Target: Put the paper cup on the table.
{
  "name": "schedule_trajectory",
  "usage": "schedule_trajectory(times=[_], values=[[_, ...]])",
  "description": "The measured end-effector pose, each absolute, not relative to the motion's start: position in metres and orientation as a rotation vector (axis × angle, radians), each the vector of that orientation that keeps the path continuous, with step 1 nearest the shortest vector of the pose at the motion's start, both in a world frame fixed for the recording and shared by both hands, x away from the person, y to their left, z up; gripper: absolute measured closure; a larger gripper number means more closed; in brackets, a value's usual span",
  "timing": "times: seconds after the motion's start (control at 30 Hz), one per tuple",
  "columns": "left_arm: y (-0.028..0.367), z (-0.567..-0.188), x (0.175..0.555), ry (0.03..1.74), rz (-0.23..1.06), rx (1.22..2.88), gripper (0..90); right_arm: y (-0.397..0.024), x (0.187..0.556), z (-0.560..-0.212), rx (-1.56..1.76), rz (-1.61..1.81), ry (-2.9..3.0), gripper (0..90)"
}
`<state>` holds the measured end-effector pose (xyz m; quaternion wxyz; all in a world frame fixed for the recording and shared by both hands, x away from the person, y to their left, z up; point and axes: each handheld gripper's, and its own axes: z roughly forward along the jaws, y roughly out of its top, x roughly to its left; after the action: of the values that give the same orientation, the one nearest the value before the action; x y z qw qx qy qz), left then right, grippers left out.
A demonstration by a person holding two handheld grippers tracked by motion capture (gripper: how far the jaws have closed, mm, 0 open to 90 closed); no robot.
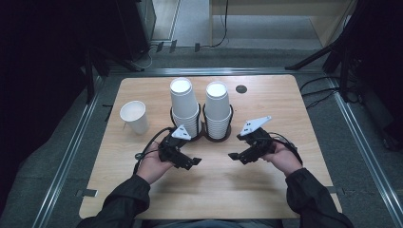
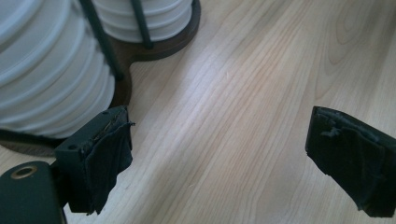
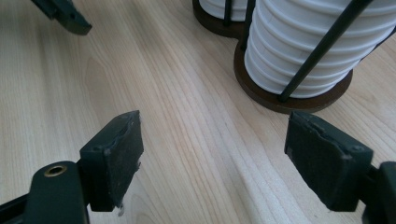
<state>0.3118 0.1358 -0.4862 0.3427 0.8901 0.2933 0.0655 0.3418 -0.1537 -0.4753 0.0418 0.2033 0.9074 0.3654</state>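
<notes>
1. The landmark is the dark wooden cup holder (image 1: 203,133), a figure-eight base with thin black wire posts, standing near the middle of the wooden bench (image 1: 285,185).
2. Two stacks of white paper cups sit upside down in the holder: the left stack (image 1: 184,107) in its left ring, the right stack (image 1: 217,109) in its right ring, just beside each other.
3. A single white paper cup (image 1: 134,116) stands upright on the bench, well to the left of the holder and apart from it.
4. A small dark round spot (image 1: 241,89) lies on the bench beyond the holder, to its right.
5. The left gripper (image 1: 196,162) is held in the person's left hand (image 1: 153,166), on the near side of the holder below its left ring, and points toward the right.
6. In the left gripper view its jaws stand wide apart with only bare bench between them; the holder's base (image 2: 140,53) and the cup stack (image 2: 51,79) lie close by its left jaw.
7. The right gripper (image 1: 233,156) is held in the right hand (image 1: 285,161), on the near side of the holder below its right ring, and points toward the left, facing the other gripper.
8. Its jaws are also spread wide and grip nothing; the right gripper view shows bare wood between them, with the holder's base (image 3: 261,95) and a cup stack (image 3: 303,46) just past its right jaw.
9. Neither gripper touches the cups or the holder.
</notes>
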Motion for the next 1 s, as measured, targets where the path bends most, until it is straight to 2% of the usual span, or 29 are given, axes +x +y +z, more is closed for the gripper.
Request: schedule_trajectory(times=[0.73, 1.0], values=[[0.12, -0.493, 0.315, 0.707, 0.152, 2.367, 7.4, -0.152, 0.336, -0.479, 0.617, 1.091, 2.789, 19.5], [0.12, -0.493, 0.313, 0.697, 0.185, 2.384, 7.4, -0.153, 0.337, -0.478, 0.621, 1.094, 2.789, 19.5]])
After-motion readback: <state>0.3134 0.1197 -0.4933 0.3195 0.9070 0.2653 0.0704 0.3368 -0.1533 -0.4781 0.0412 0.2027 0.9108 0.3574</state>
